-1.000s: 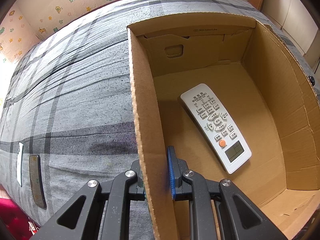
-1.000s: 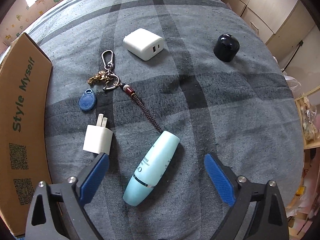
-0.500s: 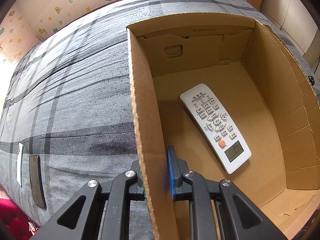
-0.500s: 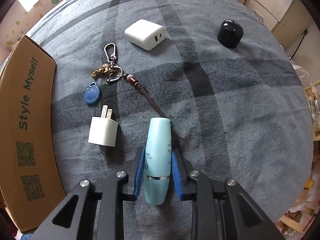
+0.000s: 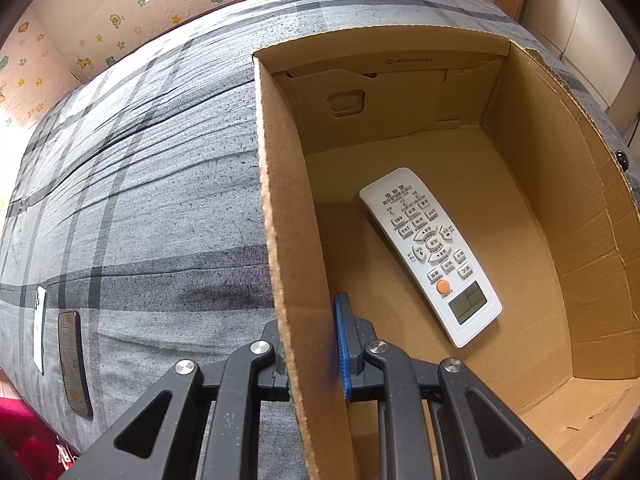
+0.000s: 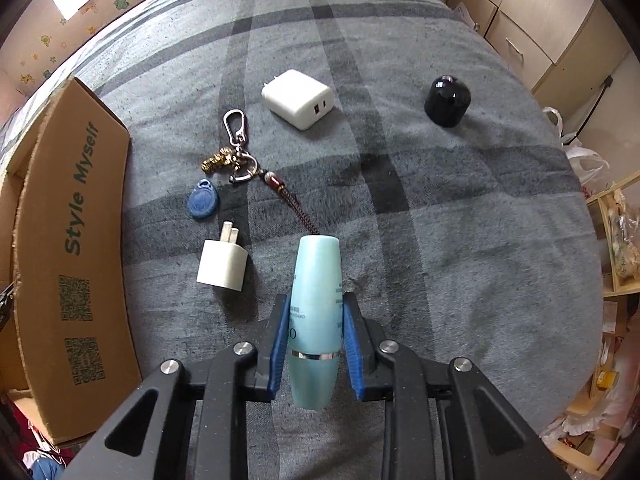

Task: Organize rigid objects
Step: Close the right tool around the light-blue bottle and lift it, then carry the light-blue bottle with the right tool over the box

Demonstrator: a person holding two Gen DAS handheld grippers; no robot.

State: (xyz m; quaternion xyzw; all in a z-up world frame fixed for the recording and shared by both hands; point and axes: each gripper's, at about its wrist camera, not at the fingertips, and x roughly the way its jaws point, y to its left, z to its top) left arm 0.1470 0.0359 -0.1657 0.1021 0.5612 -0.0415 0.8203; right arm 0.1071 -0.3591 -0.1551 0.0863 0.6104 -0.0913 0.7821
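Note:
My right gripper (image 6: 316,320) is shut on a pale blue bottle (image 6: 316,308), held just above the grey plaid bedspread (image 6: 440,240). Loose on the spread lie a small white plug (image 6: 223,267), a blue key fob (image 6: 203,200), a keyring with a carabiner (image 6: 234,148), a larger white charger (image 6: 297,99) and a black cap (image 6: 447,101). My left gripper (image 5: 310,340) is shut on the side wall of an open cardboard box (image 5: 288,240). A white remote control (image 5: 430,254) lies flat inside the box.
The box's outer wall (image 6: 68,260) stands at the left in the right wrist view. Two phones (image 5: 72,364) lie near the bed's left edge in the left wrist view. Cupboards (image 6: 540,28) and shelves flank the bed on the right.
My right gripper shut on the pale blue bottle, turning it in line with the fingers, then lifted it a little off the spread. The left gripper and box have not moved.

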